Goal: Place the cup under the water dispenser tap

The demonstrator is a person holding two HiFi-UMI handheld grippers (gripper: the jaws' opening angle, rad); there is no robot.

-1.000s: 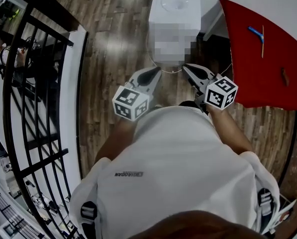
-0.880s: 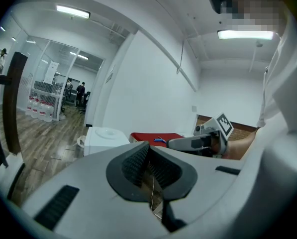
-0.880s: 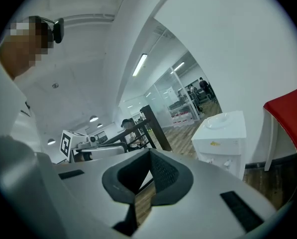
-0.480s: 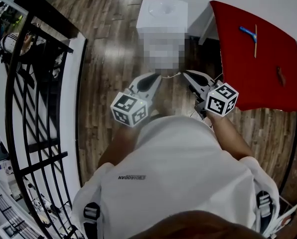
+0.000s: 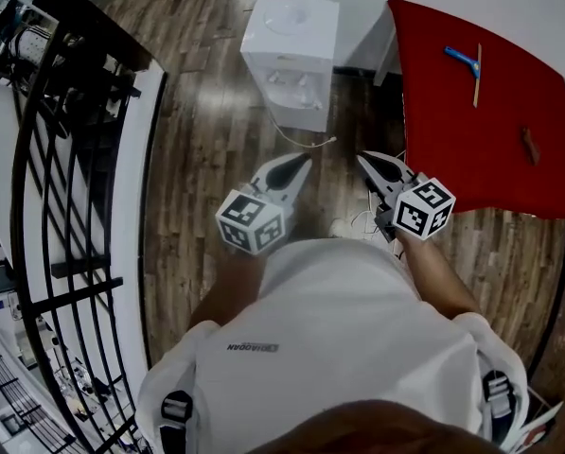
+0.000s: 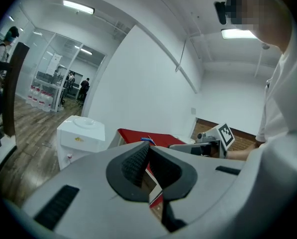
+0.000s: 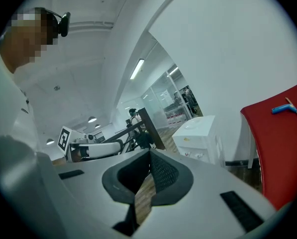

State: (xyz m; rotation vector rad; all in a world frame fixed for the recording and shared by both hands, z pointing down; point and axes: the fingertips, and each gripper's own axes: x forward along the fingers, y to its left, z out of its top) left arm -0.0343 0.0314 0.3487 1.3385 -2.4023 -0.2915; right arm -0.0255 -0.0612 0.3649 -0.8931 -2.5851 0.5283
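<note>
There are two grippers, one water dispenser and one red table (image 5: 481, 112) in view, and I cannot make out the cup in any view. The left gripper (image 5: 299, 163) is clenched, its ribbed pads meeting at the tip with nothing between them, and the right gripper (image 5: 365, 158) is clenched and empty in the same way. Each carries one marker cube, and both are held out side by side over the wood floor (image 5: 206, 159), in front of the person's white shirt (image 5: 339, 339). The water dispenser (image 5: 290, 50) is a white, boxy unit with a round recess in its top and two small taps (image 5: 284, 79) on its front face. It stands on the floor against the white wall, just beside the table's left edge, ahead of both grippers and well apart from them. One white cord (image 5: 306, 140) trails from its base across the floor. Three small things lie on the table: a blue tool (image 5: 460, 57), a wooden stick (image 5: 477, 76) touching it, and a brown item (image 5: 531, 145) well apart from them. One black railing (image 5: 64, 159) runs along the left.
</note>
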